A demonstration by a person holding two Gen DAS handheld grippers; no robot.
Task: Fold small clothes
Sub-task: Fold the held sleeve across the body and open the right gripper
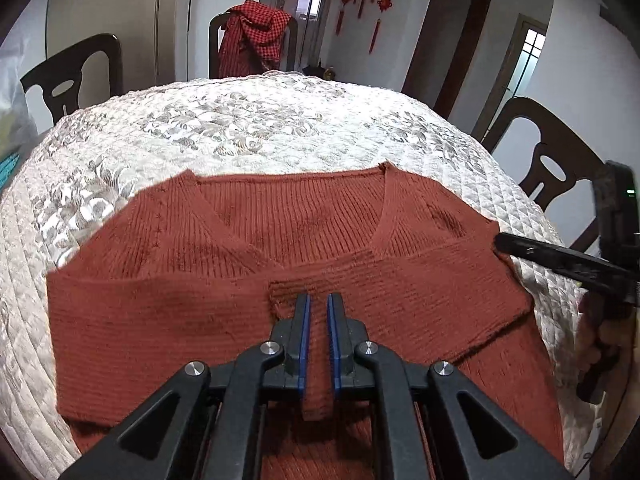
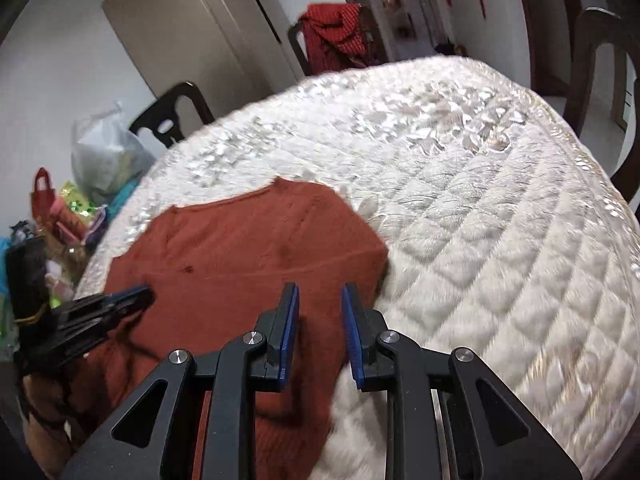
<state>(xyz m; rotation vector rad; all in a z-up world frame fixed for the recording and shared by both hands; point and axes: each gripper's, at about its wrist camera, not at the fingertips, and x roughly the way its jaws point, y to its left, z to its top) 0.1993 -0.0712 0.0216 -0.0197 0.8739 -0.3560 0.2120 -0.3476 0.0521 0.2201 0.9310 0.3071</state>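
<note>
A rust-red knitted V-neck sweater [image 1: 280, 232] lies flat on the quilted white table cover [image 1: 248, 120], both sleeves folded across its chest. My left gripper [image 1: 319, 300] is shut on the right sleeve's cuff [image 1: 318, 360], a strip of knit pinched between its blue pads. My right gripper [image 2: 319, 292] is open and empty, just above the sweater's right edge [image 2: 256, 248]. In the left wrist view the right gripper [image 1: 560, 260] shows at the sweater's right shoulder. In the right wrist view the left gripper [image 2: 120, 300] shows at the left.
Dark wooden chairs [image 1: 556, 168] stand around the table; one at the far side carries a red checked cloth [image 1: 256, 36]. Bags and clutter [image 2: 80, 200] sit on the floor to the left. Bare quilt stretches beyond and right of the sweater [image 2: 480, 200].
</note>
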